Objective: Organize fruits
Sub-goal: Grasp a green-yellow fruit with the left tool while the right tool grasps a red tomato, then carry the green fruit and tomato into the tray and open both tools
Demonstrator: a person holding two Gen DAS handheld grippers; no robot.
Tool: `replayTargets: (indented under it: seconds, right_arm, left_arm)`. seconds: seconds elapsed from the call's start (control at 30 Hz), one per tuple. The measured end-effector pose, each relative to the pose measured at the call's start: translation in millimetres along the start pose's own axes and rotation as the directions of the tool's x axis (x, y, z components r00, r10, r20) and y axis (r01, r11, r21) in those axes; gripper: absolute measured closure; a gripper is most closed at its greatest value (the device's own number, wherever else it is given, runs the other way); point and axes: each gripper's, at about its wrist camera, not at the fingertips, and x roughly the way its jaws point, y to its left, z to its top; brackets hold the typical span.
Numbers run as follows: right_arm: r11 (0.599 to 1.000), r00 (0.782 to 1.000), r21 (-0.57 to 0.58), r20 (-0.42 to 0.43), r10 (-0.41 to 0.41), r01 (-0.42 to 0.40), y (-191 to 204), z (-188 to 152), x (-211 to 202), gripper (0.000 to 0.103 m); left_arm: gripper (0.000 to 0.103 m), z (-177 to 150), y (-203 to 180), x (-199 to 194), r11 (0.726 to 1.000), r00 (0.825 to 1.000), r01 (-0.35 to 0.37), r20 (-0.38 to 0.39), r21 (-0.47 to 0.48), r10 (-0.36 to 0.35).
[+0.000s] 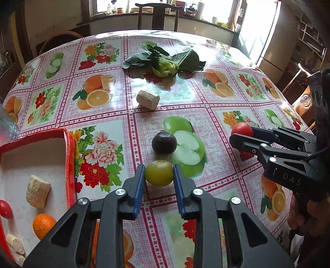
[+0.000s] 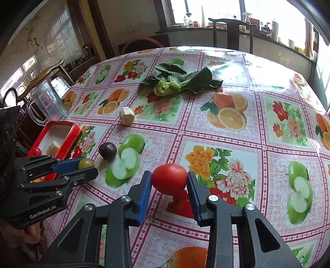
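Observation:
My left gripper point(image 1: 158, 172) is shut on a small yellow-green fruit point(image 1: 158, 175), its blue pads pressing both sides just above the tablecloth; the right wrist view shows the same gripper point(image 2: 87, 165) and fruit point(image 2: 86, 163). The right gripper point(image 2: 169, 178) is shut on a red tomato point(image 2: 169, 181), low over the table, and appears in the left wrist view point(image 1: 241, 134) at the right. A dark purple fruit point(image 1: 164, 143) lies loose just beyond the green one. At the left, a red box point(image 1: 70, 156) holds an orange point(image 1: 43, 225), a small tomato point(image 1: 5, 209) and beige chunks point(image 1: 37, 191).
A beige chunk point(image 1: 147, 100) lies mid-table, with a leafy green vegetable point(image 1: 163, 61) behind it. A clear plastic jug point(image 2: 48, 103) stands beyond the red box point(image 2: 76, 132). Wooden chairs point(image 1: 157, 16) ring the round table. Printed fruit covers the cloth.

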Motion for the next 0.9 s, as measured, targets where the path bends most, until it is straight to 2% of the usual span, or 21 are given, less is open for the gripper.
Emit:
replayTargets:
  seconds: [0.37, 0.9]
  right_arm:
    - [0.997, 0.998, -0.051, 0.032, 0.058, -0.057, 44.2, -14.3, -34.6, 0.068]
    - [0.98, 0.99, -0.151, 0.027, 0.138, -0.132, 117.4, -34.5, -53.5, 0.068]
  left_arm:
    - [0.078, -21.8, 11.5, -43.4, 0.999, 0.998, 0.0, 0.055, -0.036, 0.002]
    - [0.078, -68.6, 42.7, -93.7, 0.994, 0.993, -0.031, 0.11, -0.105, 0.042]
